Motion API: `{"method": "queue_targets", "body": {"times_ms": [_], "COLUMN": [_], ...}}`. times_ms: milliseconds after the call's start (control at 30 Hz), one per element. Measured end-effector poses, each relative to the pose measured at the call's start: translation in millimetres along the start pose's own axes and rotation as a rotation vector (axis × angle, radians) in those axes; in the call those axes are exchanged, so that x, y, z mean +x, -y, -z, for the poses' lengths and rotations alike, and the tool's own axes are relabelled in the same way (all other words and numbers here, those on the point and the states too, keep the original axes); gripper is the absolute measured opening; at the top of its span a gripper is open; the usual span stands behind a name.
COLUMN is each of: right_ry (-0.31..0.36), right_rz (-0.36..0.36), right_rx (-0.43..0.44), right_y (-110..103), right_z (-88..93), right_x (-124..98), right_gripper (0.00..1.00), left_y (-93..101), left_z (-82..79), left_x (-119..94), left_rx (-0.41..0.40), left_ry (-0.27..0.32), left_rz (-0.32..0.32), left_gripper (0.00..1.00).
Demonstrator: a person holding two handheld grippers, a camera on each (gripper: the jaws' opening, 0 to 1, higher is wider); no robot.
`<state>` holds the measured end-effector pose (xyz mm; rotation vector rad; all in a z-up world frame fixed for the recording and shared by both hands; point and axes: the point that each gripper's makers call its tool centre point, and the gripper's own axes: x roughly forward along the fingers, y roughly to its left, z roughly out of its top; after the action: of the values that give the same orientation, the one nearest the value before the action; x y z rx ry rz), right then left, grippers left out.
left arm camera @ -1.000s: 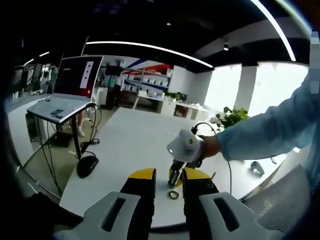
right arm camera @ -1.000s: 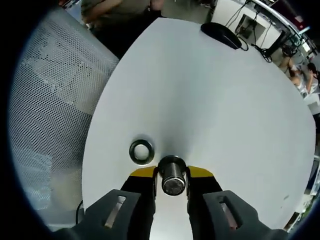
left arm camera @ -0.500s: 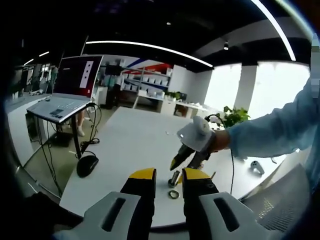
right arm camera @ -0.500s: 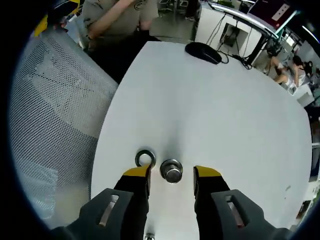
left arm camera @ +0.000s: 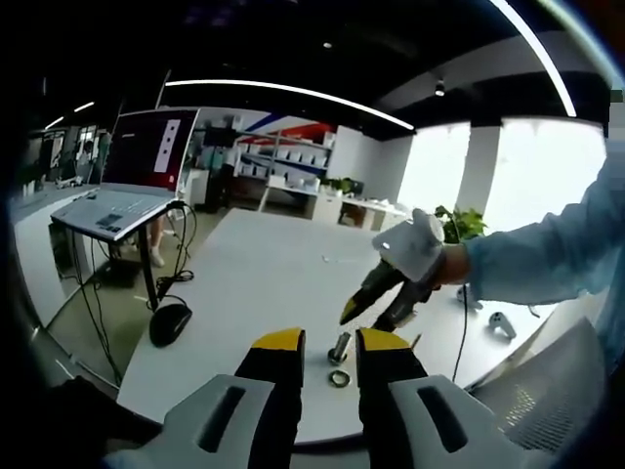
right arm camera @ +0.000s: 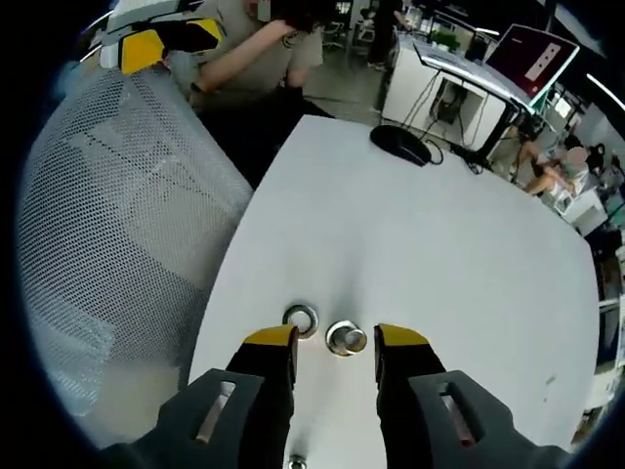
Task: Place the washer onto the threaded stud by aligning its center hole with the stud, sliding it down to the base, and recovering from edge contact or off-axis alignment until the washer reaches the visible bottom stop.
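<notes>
A short threaded steel stud [right arm camera: 346,338] stands upright on the white table [right arm camera: 439,254], and the flat steel washer [right arm camera: 301,318] lies on the table just to its left, apart from it. My right gripper [right arm camera: 335,339] hangs open above the stud, touching neither. In the left gripper view the stud [left arm camera: 340,347] and washer [left arm camera: 339,378] sit near the table's front edge. The right gripper [left arm camera: 376,315] hovers open above them, held by a hand with a light blue sleeve. My left gripper [left arm camera: 330,342] is open with nothing in it, back from the table.
A black mouse [right arm camera: 402,144] lies at the table's far corner, also visible as the mouse [left arm camera: 170,322]. A grey mesh chair [right arm camera: 107,195] stands beside the table edge. A laptop on a stand [left arm camera: 112,210] is off to the left. A small controller [left arm camera: 501,325] lies at the table's right.
My right gripper was shut on the stud, then opened and lifted back from it. The stud stays standing beside the washer. The left gripper has not moved.
</notes>
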<state>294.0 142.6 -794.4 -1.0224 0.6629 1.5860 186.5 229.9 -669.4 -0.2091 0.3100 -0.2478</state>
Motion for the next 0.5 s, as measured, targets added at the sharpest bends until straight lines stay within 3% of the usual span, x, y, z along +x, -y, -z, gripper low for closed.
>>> {"method": "queue_targets", "body": {"times_ms": [500], "right_ry": [-0.037], "right_rz": [-0.099], "right_rx": [-0.113], "right_y": [-30], "right_z": [-2.1], "right_x": [17], "right_gripper": [0.33], "left_y": [-0.5], "left_z": [-0.8], "left_x": [0], "left_rx": [-0.001], "left_ry": [0.003], "left_rz": [0.000], "left_gripper": [0.18]}}
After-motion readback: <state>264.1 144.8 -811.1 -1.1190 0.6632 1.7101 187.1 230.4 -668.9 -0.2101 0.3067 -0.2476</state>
